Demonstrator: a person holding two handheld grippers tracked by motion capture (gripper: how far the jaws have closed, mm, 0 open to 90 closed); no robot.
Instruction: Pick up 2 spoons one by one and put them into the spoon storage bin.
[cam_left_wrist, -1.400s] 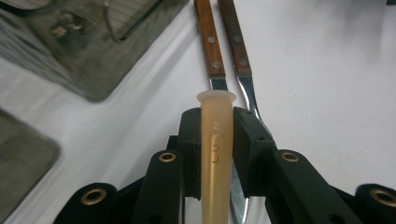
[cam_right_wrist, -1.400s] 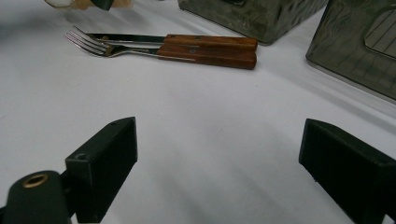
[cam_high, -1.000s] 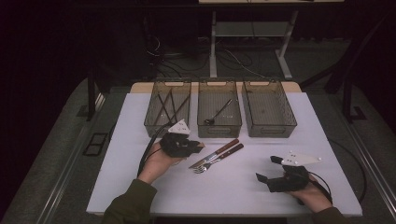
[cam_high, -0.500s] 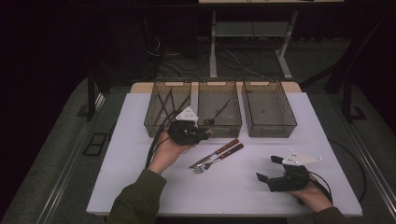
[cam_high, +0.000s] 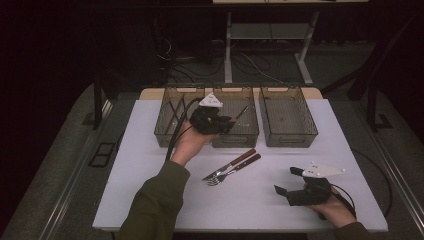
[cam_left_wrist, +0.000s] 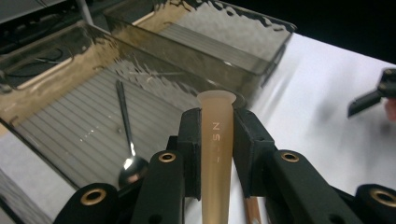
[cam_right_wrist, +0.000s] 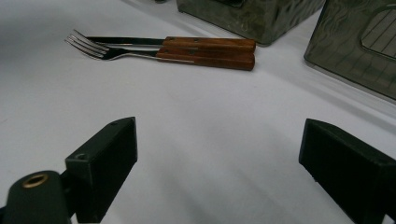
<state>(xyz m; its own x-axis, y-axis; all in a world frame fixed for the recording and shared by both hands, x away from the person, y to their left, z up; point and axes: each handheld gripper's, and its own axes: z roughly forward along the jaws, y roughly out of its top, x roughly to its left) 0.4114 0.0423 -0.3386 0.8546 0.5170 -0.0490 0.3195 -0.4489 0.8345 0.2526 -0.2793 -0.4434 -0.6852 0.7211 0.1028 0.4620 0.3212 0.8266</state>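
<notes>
Faint pale letters, of which "N S" can be read, run along the handle (cam_left_wrist: 216, 140) that the left gripper (cam_left_wrist: 216, 144) clamps between its black jaws. The handle is a matte, translucent amber piece, slim and tapering, flaring to a rounded end at twelve o'clock of the jaws; what sits at its other end is hidden behind the gripper. In the high view the left gripper (cam_high: 220, 124) hangs over the near rim of the middle bin (cam_high: 235, 134).

Three bins of smoky, ribbed clear plastic stand in a row at the far side of the white table (cam_high: 150, 200). The left bin (cam_high: 165, 122) holds thin dark sticks. In the middle bin lies a polished metal spoon (cam_left_wrist: 128, 144), at about ten o'clock of the clamped handle, its bowl nearest the gripper. The right bin (cam_high: 289, 117) stands just beside the middle one.

On the table, at about five o'clock of the left gripper, a fork (cam_high: 225, 172) and a knife (cam_high: 235, 162) lie side by side, both steel with reddish wooden handles. The right gripper (cam_high: 287, 182) rests low at the table's near right edge, jaws spread wide with nothing between them; the fork (cam_right_wrist: 116, 52) lies at about eleven o'clock of it, well apart.
</notes>
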